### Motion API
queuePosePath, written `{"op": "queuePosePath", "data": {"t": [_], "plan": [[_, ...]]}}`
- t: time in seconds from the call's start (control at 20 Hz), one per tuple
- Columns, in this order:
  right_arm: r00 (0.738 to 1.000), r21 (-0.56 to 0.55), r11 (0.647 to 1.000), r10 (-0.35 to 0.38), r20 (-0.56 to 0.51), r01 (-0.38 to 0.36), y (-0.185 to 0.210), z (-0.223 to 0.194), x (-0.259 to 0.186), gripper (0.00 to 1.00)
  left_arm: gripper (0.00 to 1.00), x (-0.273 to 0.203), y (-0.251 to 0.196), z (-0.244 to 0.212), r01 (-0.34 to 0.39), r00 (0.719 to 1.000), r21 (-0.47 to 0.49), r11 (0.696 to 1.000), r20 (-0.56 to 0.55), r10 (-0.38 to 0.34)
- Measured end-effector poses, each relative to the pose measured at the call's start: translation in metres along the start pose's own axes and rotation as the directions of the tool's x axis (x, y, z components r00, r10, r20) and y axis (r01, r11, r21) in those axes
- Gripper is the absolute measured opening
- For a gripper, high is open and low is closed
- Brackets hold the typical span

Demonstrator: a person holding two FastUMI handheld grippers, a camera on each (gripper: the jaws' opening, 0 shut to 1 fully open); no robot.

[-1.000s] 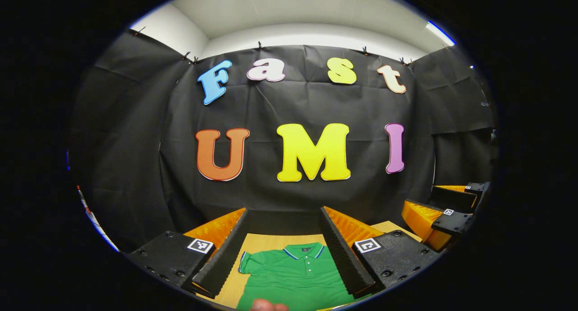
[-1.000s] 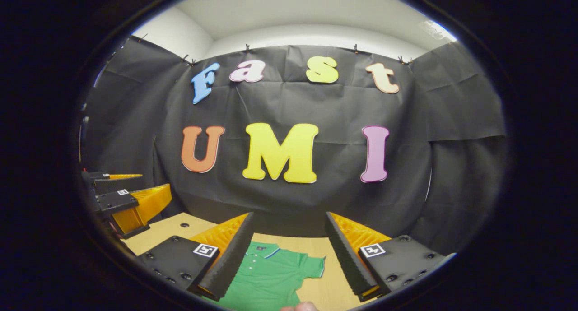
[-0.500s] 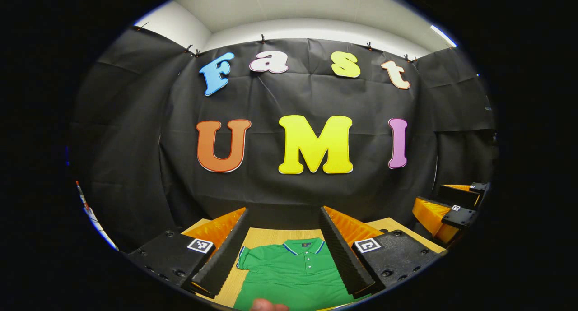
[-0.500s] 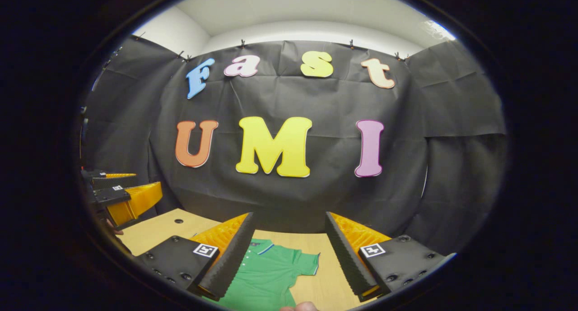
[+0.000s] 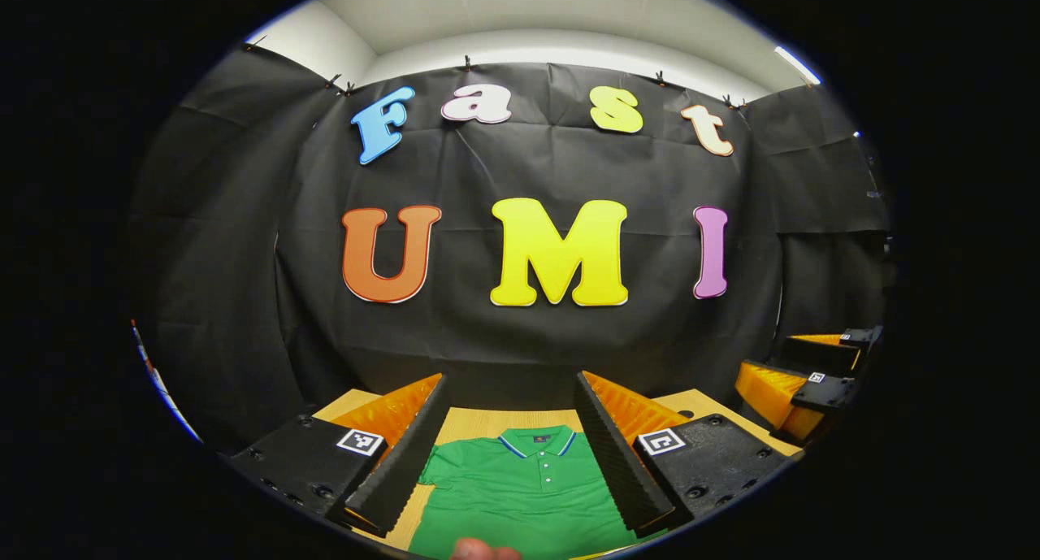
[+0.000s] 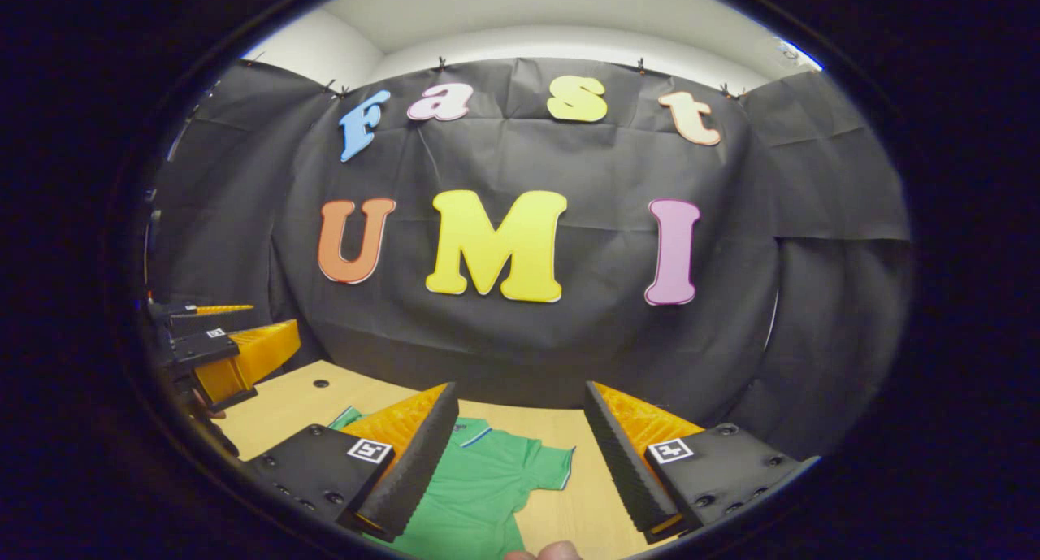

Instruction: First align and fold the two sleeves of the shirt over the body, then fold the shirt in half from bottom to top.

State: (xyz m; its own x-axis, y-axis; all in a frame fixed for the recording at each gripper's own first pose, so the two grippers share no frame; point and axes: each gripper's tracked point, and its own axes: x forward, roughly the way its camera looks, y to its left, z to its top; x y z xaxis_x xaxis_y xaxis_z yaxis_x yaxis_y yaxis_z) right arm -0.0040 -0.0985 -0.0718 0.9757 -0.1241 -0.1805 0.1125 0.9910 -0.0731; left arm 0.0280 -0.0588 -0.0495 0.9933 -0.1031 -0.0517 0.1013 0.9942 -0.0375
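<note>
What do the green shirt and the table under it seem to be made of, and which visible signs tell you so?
The green shirt looks like a soft matte knit, probably cotton piqué: it lies limp, with a ribbed striped collar and a buttoned placket. The table looks like pale wood or a wood-look laminate, smooth with a low sheen: faint grain lines and a screw hole show; which of the two cannot be told.

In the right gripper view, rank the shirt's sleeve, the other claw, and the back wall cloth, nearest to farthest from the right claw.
1. The green shirt's sleeve, lying flat on the table just ahead, between the right claw's open fingers.
2. The left claw, farther off at the left edge, above the table's far corner.
3. The black wall cloth, behind the table.
</note>
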Motion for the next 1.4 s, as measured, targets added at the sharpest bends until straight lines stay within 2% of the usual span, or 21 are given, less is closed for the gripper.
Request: {"op": "queuePosePath", "data": {"t": [0.25,0.55,0.75,1.0,1.4], "plan": [[0.998,0.025,0.999,0.029,-0.054,-0.028,-0.011,-0.024,0.022,0.98,0.98,0.004,-0.003,0.007,-0.023,1.0,0.019,1.0,0.006,0.023],[0.984,0.047,0.999,0.036,-0.174,-0.028,-0.044,-0.083,0.065,0.98,0.98,0.012,-0.006,0.005,-0.057,0.998,0.014,0.998,-0.02,0.057],[0.964,0.069,0.997,0.037,-0.264,-0.02,-0.07,-0.129,0.113,0.99,0.98,0.017,-0.009,-0.004,-0.08,0.996,0.002,0.997,-0.047,0.08],[0.926,0.099,0.995,0.016,-0.377,0.023,-0.091,-0.194,0.17,0.99,0.98,0.024,-0.01,-0.009,-0.09,0.993,0.036,0.995,-0.073,0.093],[0.884,0.101,0.994,0.022,-0.467,0.029,-0.095,-0.273,0.238,0.99,0.98,0.028,-0.003,-0.04,-0.124,0.98,0.006,0.992,-0.158,0.124]]}}
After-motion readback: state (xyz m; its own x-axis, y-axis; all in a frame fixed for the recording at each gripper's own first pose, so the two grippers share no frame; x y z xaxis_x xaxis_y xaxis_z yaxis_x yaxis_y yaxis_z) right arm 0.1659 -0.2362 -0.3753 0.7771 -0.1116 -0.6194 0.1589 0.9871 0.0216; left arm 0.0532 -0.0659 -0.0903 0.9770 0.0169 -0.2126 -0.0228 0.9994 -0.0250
